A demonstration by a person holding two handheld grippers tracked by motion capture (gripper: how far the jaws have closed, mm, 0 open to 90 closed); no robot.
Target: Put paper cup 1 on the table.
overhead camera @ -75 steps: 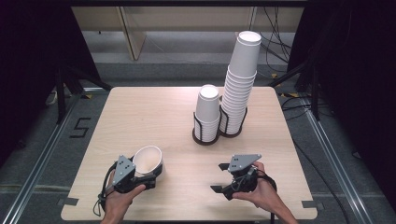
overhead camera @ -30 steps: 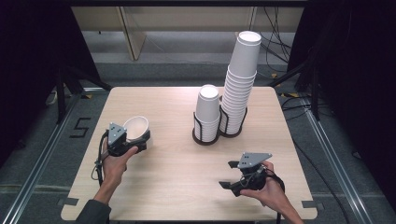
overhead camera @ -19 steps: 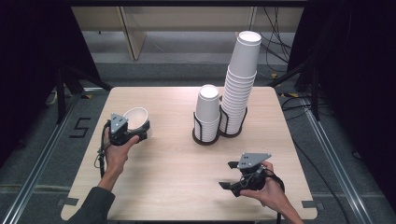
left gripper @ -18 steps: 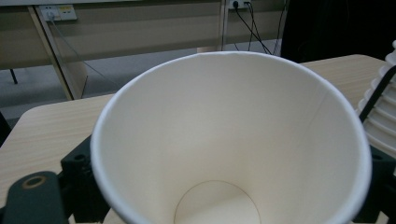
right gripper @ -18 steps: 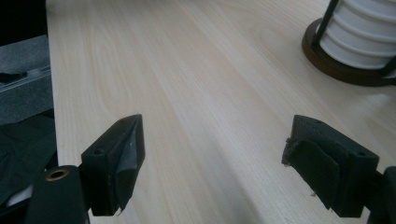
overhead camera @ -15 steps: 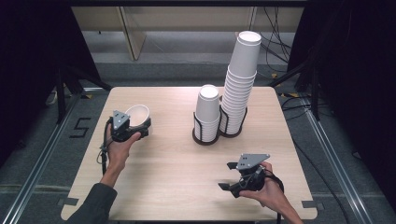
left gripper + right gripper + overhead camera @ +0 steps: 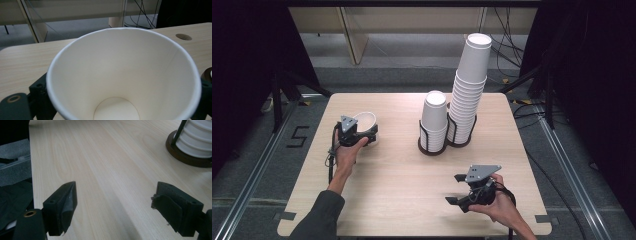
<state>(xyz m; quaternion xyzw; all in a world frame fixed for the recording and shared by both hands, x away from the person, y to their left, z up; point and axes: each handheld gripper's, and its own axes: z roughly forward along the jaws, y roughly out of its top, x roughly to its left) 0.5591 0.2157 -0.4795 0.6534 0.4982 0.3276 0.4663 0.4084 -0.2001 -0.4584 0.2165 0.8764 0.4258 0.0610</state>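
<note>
Now, high view, going left to right: left gripper sits near the table's left edge, about halfway back, w/ a white paper cup between its jaws, mouth tipped up. Its jaws have just been opening, cup betw. them; can't tell from any view if the pads press on the cup walls. Left gripper view adds what the high view can't: you look straight into the cup, round bottom visible, black jaws flanking it low on both sides, plus a small round hole in the tabletop near the far edge.

Mid-table toward the back edge: short cup stack in a black wire holder, and just beside it to the right, the tall cup stack in its own holder.

Right gripper is near the front edge, right of centre, jaws wide apart w/ nothing betw. them. Right gripper view confirms: both pads apart over bare wood, holder base at top right.
</note>
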